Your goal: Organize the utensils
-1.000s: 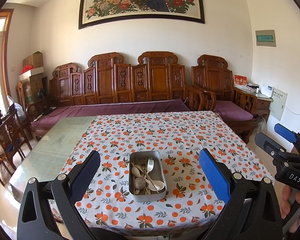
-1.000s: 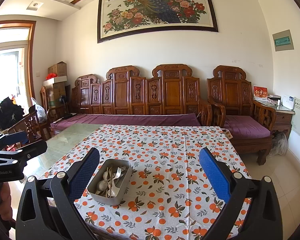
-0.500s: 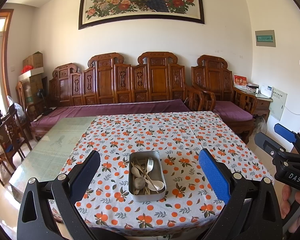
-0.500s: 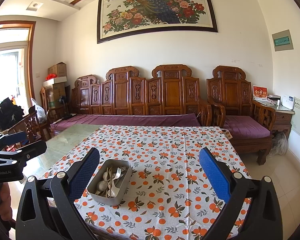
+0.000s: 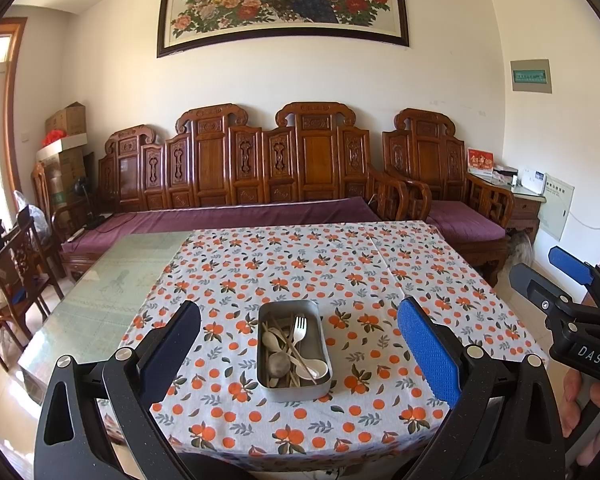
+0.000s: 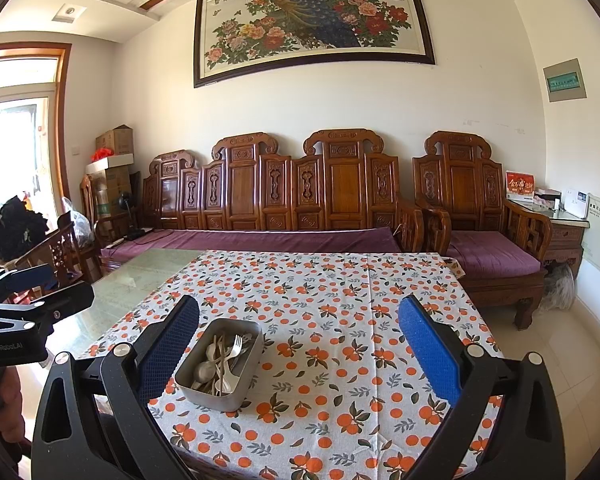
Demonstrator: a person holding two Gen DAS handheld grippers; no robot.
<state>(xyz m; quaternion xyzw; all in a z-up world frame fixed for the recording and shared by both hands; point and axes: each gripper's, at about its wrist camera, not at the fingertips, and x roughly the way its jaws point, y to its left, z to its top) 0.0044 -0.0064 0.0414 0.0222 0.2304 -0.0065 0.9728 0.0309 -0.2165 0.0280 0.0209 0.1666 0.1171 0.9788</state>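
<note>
Broadly: a carved wooden bench point(image 5: 260, 168) with a purple cushion runs along the far wall, under a framed peacock painting point(image 5: 284, 0). An armchair point(image 5: 444, 196) of the same wood stands to the bench's right.

Table point(image 5: 112, 280): glass top bare on its left part; the rest is under an orange-print cloth point(image 5: 340, 272).

Left gripper point(image 5: 300, 344): held above the near table edge, jaws wide apart, nothing between them. From its camera the tin sits centred in the gap, touching neither finger. In the right camera its black body shows at the left edge, with part of a hand below it.

Right gripper point(image 6: 300, 344): also above the near edge, jaws wide apart and empty. In the left camera it shows at the far right, marked "DAS", a hand point(image 5: 592, 400) gripping its handle.

Tin point(image 5: 293, 350): rectangular, metal, open-topped, on the cloth near the table's front edge. In the right camera it lies just beside the left finger, well apart from the right one.

Contents, loosely piled:
- fork point(image 5: 299, 330), tines toward the bench
- metal spoon point(image 5: 279, 364)
- white spoons point(image 5: 318, 369)
- chopsticks point(image 5: 288, 344), crossing the pile
</note>
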